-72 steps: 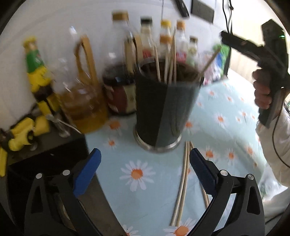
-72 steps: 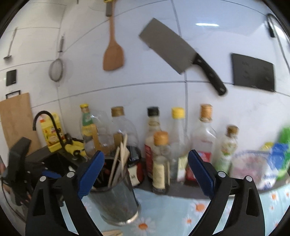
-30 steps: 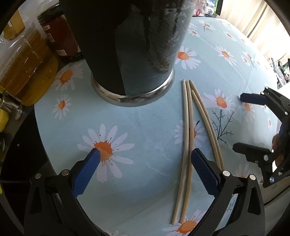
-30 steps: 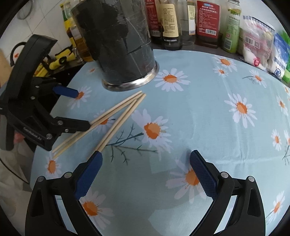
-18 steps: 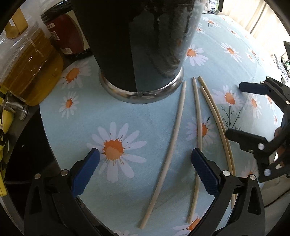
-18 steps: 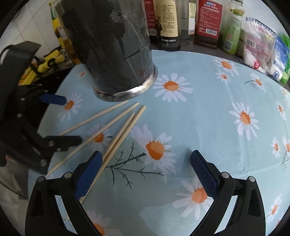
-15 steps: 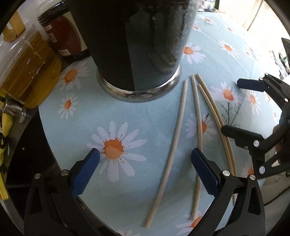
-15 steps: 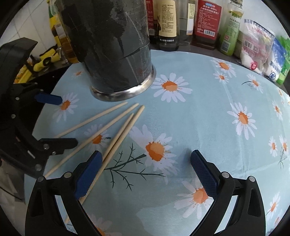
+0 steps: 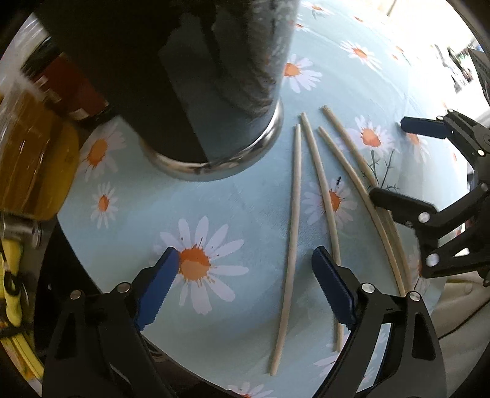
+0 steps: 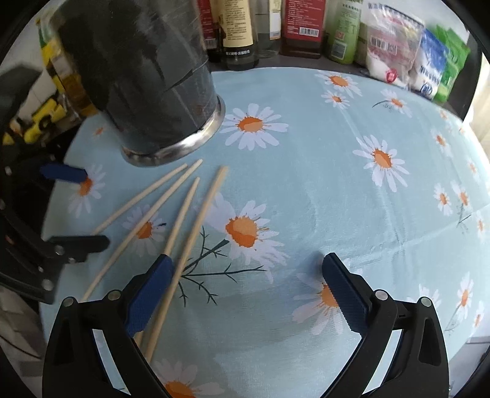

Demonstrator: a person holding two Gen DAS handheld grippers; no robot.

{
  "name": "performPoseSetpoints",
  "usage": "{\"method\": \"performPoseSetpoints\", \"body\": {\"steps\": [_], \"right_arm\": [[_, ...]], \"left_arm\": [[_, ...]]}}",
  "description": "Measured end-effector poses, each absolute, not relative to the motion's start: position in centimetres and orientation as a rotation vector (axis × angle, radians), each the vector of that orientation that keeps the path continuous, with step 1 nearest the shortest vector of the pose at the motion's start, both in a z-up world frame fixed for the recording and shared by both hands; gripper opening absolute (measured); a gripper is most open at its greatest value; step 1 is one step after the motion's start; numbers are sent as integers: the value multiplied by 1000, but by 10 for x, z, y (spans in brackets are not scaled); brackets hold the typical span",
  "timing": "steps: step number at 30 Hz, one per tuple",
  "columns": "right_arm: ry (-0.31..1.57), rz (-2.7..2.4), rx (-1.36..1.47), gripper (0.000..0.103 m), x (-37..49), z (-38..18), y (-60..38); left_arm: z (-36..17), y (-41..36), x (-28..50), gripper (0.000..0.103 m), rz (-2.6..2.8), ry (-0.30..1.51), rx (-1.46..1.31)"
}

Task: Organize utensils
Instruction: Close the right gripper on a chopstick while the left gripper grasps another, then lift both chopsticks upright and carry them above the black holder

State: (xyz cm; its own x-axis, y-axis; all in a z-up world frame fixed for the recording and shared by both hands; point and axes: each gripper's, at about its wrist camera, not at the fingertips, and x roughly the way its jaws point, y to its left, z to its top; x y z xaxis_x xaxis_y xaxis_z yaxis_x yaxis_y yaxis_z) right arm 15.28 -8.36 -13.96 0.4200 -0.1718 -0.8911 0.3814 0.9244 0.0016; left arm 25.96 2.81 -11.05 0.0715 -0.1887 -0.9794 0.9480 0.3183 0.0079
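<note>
Several pale wooden chopsticks [image 9: 292, 220] lie fanned out on the daisy-print tablecloth [image 9: 214, 321], tips towards a dark utensil holder [image 9: 183, 85] with a metal base. My left gripper [image 9: 245, 281] is open, low over the cloth, with one chopstick lying between its blue fingers. My right gripper [image 10: 245, 284] is open; its left finger [image 10: 150, 284] rests beside the two rightmost chopsticks [image 10: 196, 220]. The holder [image 10: 144, 76] stands beyond them. Each gripper shows in the other's view: the right [image 9: 398, 162], the left [image 10: 73, 208].
Sauce and oil bottles [image 10: 239, 27] and food packets [image 10: 428, 61] line the back of the counter. A yellow oil bottle [image 9: 33, 165] stands left of the holder. The table's front edge [image 9: 196, 376] is close below my left gripper.
The chopsticks, earlier bunched together, are now spread apart. My left gripper has lowered and moved in over one chopstick. My right gripper has moved closer to the rightmost pair.
</note>
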Motion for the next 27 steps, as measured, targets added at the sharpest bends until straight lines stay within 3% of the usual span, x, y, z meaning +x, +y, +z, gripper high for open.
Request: {"method": "performPoseSetpoints", "body": {"steps": [6,7,8,9,10,11,12,13,15,27], "right_arm": [[1096,-430,277,93,134,-139,-94],[1096,-434,287,85,132,-139,-98],[1083,-444,277,64,128,-135,-99],[1072,-440,271,53,124,-131,-100],[1070,-433,266,31,122,-129,-100],[1069,-428,265,14,120,-128,-103],[1068,-430,270,8,117,-127,-106],[1065,-426,297,5,115,-128,-114],[1069,-364,361,5,112,-127,-126],[980,-230,417,5,107,-92,-197]], "left_arm": [[-112,12,259,87,-1048,1172,868],[-111,11,259,86,-1043,1173,862],[-110,12,259,79,-1037,1172,850],[-106,12,259,69,-1021,1173,822],[-104,16,260,65,-1000,1175,799],[-102,18,260,55,-980,1180,776],[-100,19,260,41,-969,1183,762],[-98,20,258,34,-958,1186,748],[-97,23,254,8,-948,1199,731],[-93,80,239,5,-716,1358,522]]}}
